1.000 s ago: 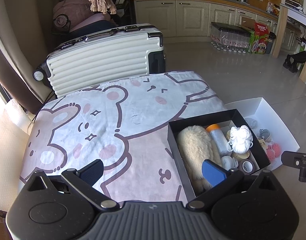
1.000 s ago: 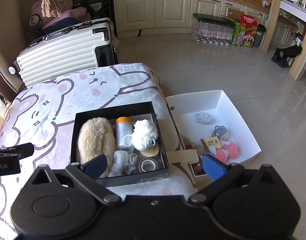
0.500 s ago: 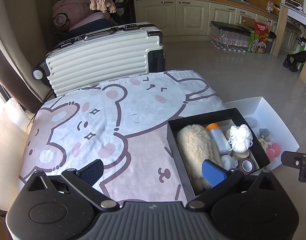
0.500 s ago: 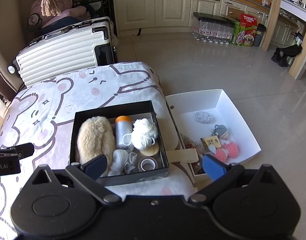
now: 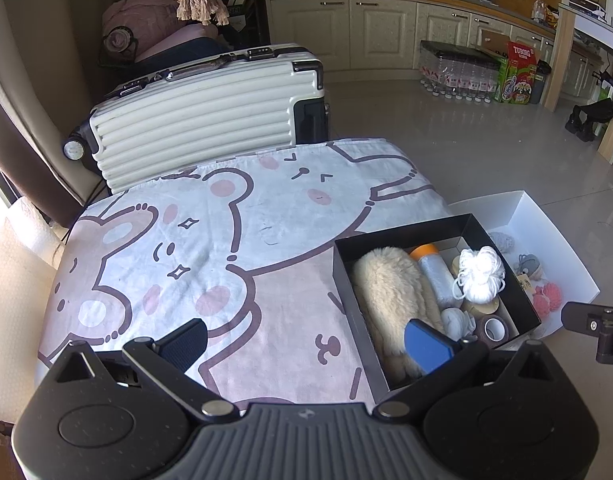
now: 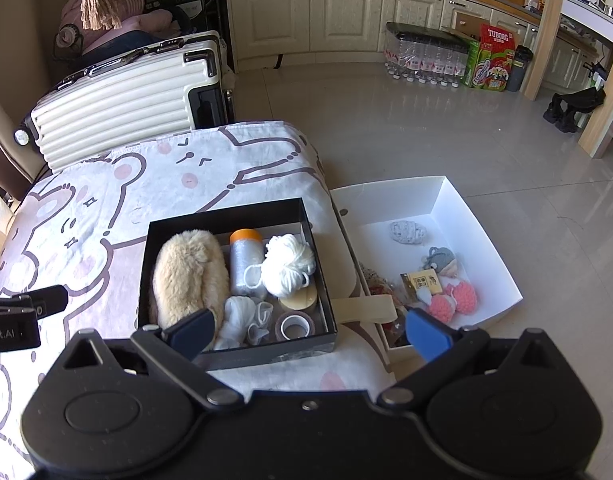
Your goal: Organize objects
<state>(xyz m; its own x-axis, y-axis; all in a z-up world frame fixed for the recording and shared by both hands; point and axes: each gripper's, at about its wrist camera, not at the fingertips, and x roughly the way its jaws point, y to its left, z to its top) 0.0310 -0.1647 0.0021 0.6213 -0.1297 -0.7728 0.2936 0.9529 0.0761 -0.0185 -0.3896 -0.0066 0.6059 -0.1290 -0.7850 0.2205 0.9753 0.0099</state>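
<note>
A black box [image 6: 321, 264] sits on the bear-print blanket [image 6: 106, 200]. It holds a beige fluffy pouch [image 6: 188, 276], an orange-capped silver bottle [image 6: 244, 258], a white yarn ball [image 6: 288, 266], white socks [image 6: 242, 314] and a tape roll [image 6: 294, 325]. To its right a white tray [image 6: 486, 236] holds a grey knit piece [image 6: 406, 232], pink pompoms [image 6: 458, 300] and a tagged charm [image 6: 440, 260]. My right gripper [image 6: 308, 330] hovers open above the box's near edge. My left gripper [image 5: 306, 344] hovers open over the blanket, left of the black box [image 5: 502, 256].
A cream ribbed suitcase [image 5: 202, 112] lies behind the blanket's far edge. Tiled floor [image 6: 426, 132] stretches beyond the tray toward cabinets, a pack of water bottles [image 6: 426, 60] and a green-red carton [image 6: 492, 58]. A paper roll [image 5: 14, 248] stands at the left.
Both views have shifted slightly; the box and tray sit a little higher in the right wrist view. Both grippers stay open and nothing has been picked up.
</note>
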